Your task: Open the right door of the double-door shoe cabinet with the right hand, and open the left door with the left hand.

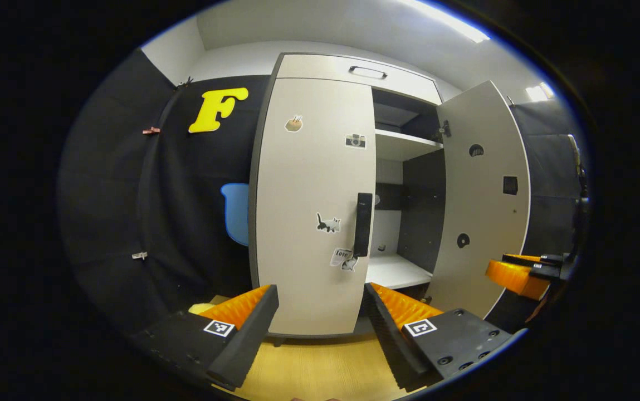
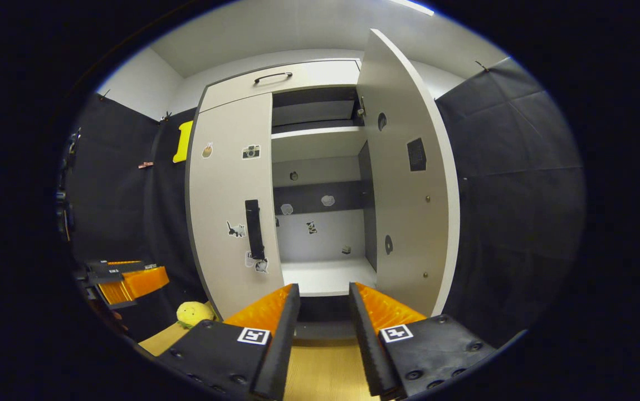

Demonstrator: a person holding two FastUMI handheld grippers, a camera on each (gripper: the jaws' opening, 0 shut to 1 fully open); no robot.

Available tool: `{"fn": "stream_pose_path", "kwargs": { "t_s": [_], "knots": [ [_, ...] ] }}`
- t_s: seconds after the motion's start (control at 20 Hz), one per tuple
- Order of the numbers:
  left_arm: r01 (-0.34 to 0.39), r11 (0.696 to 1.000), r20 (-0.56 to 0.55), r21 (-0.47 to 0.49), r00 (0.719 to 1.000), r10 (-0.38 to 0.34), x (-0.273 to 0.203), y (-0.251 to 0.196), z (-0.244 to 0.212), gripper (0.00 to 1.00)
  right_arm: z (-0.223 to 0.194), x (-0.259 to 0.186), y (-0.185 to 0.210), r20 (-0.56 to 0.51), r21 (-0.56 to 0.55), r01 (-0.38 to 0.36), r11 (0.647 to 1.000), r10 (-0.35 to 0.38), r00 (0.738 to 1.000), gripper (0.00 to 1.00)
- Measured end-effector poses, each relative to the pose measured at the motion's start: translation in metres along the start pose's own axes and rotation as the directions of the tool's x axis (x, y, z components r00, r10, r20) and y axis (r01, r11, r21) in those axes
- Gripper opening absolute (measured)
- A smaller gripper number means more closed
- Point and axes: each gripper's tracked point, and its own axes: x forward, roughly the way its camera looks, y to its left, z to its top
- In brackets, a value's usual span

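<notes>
Opening the shoe cabinet [image 1: 320, 65]: half done
Right door [image 2: 409, 184] swung wide; left door [image 1: 311, 206] closed, left gripper [image 1: 320, 301] and right gripper [image 2: 324, 303] agape, empty

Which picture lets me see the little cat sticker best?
The left gripper view. There the cat sticker sits big and near the middle, on the closed left door beside the black handle. In the right gripper view the same sticker is smaller and seen from the side.
</notes>
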Motion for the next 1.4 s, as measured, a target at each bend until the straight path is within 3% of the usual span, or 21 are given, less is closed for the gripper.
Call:
{"fn": "stream_pose_path", "kwargs": {
  "t_s": [0.05,0.15,0.3,0.55,0.75,1.4],
  "knots": [
    [-0.004,1.000,0.006,0.007,1.000,0.004,0.010,-0.004,0.005,0.95,-0.005,0.003,-0.002,-0.012,-0.004,-0.010,1.000,0.010,1.000,0.71],
    [-0.006,1.000,0.010,0.011,1.000,0.006,0.032,-0.015,0.014,0.95,-0.016,0.008,-0.008,-0.036,-0.011,-0.020,1.000,0.019,0.999,0.87],
    [-0.001,1.000,0.011,-0.001,1.000,0.001,0.070,-0.030,0.027,0.95,-0.027,0.009,-0.016,-0.056,0.003,-0.028,1.000,0.028,0.998,0.99],
    [0.004,1.000,0.025,-0.018,1.000,-0.003,0.133,-0.053,0.042,0.94,-0.041,0.003,-0.035,-0.077,0.031,-0.024,0.999,0.026,0.997,0.99],
    [-0.006,1.000,0.016,-0.021,1.000,0.006,0.176,-0.067,0.044,0.93,-0.053,-0.003,-0.036,-0.102,0.013,-0.073,0.997,0.074,0.992,0.98],
    [-0.054,0.998,-0.007,0.028,0.998,0.055,0.223,-0.076,0.049,0.53,-0.076,-0.004,-0.043,-0.165,0.036,-0.169,0.985,0.173,0.971,0.98]
  ]
}}
